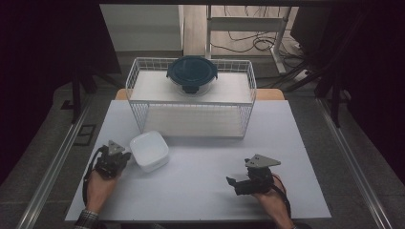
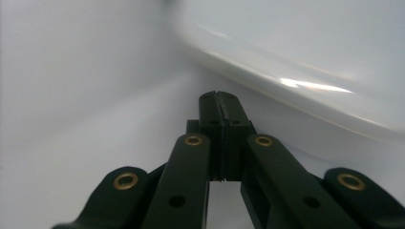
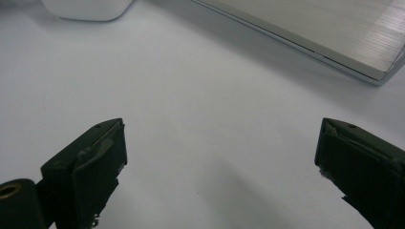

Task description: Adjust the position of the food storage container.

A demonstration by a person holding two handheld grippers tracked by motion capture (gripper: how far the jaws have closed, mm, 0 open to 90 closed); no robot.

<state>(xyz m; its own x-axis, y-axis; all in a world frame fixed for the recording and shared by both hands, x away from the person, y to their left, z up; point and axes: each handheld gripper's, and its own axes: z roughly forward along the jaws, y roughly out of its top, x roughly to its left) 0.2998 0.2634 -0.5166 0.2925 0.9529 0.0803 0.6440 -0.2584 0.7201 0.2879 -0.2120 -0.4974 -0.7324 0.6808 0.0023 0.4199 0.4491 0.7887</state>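
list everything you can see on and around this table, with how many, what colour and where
container: one, white, square, near left of the table, beside the left gripper
round container: one, clear with a dark teal lid, on top of the rack
rack: one, white wire, two levels, at the far middle of the table
table: one, white top
desk frame: one, white, behind the table, cables on the floor under it
left gripper: one, black, jaws shut, next to the white container
right gripper: one, black, jaws open, near right of the table
hands: two, at the near edge

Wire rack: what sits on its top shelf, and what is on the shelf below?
On the wire rack, a round container with a dark blue lid sits on top. The lower shelf looks bare. The lid hides what the container holds.
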